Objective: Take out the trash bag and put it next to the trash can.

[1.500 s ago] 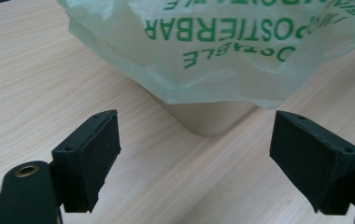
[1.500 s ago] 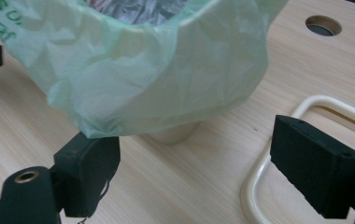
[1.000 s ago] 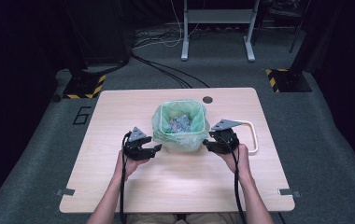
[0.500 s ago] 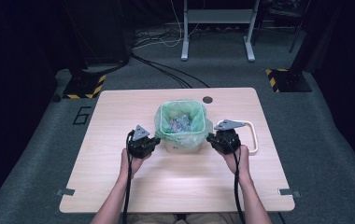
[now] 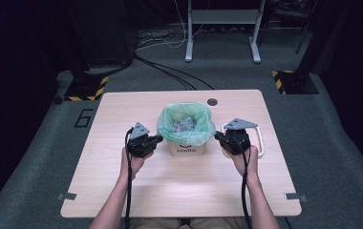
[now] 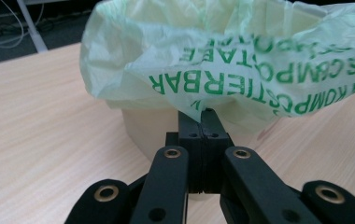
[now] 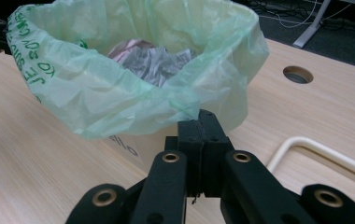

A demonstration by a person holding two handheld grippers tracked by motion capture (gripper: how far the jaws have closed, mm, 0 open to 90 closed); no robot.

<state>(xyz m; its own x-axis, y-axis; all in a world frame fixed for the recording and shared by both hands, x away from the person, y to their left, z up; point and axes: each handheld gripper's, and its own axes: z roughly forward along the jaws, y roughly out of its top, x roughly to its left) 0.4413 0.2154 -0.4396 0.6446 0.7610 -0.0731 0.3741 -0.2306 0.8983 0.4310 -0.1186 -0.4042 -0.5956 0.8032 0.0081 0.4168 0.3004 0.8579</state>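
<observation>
Pinching the hem of a pale green plastic bag (image 5: 185,125) on a light wooden table (image 5: 122,191)
Left gripper (image 5: 159,139) and right gripper (image 5: 216,136) clamp opposite edges; grey carpet (image 5: 342,157) and black cables (image 5: 170,71) lie beyond

Both forearms reach forward, left gripper (image 5: 156,139) and right gripper (image 5: 218,136) apparently clamped tight, tips pointing inward.

Right tongs (image 7: 199,122) clamped on the green bag (image 7: 119,100) edge, crumpled paper (image 7: 154,63) inside; white handle (image 7: 320,154) alongside
</observation>
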